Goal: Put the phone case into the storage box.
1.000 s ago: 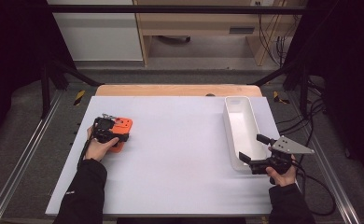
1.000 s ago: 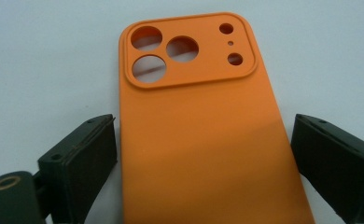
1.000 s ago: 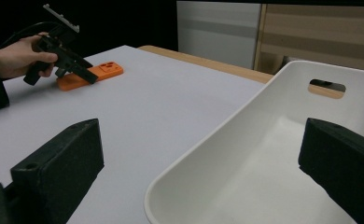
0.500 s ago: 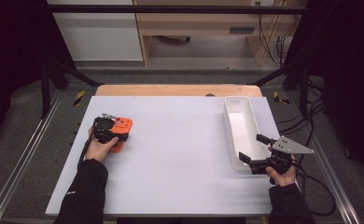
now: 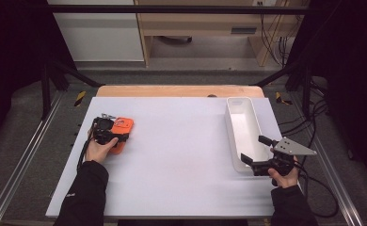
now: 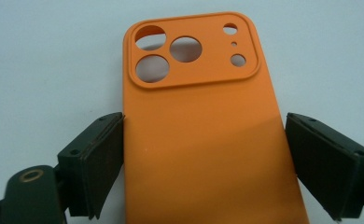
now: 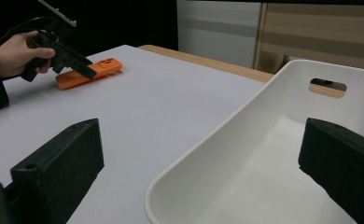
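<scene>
An orange phone case (image 5: 123, 127) lies flat on the white table top (image 5: 181, 169) at the left, its camera cut-outs at the far end. My left gripper (image 5: 119, 136) straddles it. In the left gripper view the case (image 6: 203, 140) sits between the two pads (image 6: 103, 154), which have just been closing and now touch its long edges. My right gripper (image 5: 252, 149) stands open at the near end of a long, empty white bin (image 5: 240, 101). In the right gripper view the bin's rim (image 7: 194, 154) rises between the wide-apart jaws without touching them.
The bin runs front to back along the table's right edge. A wooden strip (image 5: 177, 91) borders the far side of the table. Metal frame rails (image 5: 26, 155) flank it, and cables (image 5: 320, 188) trail at the right. In the right gripper view the left hand (image 7: 12, 53) is far off.
Nothing has visibly moved in the high view; both hands hold their places.
</scene>
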Action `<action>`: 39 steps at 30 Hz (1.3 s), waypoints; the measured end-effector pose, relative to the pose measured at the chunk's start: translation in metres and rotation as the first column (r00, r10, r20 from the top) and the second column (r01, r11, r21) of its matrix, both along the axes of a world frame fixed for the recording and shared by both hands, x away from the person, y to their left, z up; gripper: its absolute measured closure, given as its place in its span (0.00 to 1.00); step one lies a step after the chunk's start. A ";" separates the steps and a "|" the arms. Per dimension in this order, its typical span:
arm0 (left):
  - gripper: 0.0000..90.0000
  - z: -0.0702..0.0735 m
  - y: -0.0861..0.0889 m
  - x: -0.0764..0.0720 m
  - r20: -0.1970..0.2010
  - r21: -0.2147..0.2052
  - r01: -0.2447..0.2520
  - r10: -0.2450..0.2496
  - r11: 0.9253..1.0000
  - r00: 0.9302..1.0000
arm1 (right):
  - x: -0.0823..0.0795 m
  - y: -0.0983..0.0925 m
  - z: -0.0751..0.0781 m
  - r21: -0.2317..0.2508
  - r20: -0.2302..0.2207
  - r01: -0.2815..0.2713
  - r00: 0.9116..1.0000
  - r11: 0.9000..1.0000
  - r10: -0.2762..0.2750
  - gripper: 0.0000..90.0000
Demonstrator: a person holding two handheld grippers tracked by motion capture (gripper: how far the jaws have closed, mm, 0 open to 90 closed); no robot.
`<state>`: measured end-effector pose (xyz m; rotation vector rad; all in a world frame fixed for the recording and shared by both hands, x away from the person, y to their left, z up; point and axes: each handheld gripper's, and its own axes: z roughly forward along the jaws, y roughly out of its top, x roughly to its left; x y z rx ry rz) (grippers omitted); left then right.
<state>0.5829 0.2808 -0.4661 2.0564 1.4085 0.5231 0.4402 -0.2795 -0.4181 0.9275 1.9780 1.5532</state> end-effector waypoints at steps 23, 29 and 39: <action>0.15 0.037 -0.004 -0.023 0.091 -0.071 0.082 -0.076 0.994 0.993 | 0.000 0.000 0.000 -0.001 0.005 -0.001 1.000 1.000 0.001 0.00; 0.15 0.044 -0.007 -0.030 0.114 -0.075 0.110 -0.101 0.991 0.988 | -0.001 0.001 0.000 -0.002 0.005 -0.001 1.000 1.000 0.001 0.00; 0.15 0.054 -0.014 -0.042 0.148 -0.086 0.155 -0.141 0.984 0.979 | -0.001 0.001 0.000 -0.007 0.007 -0.002 1.000 1.000 0.002 0.00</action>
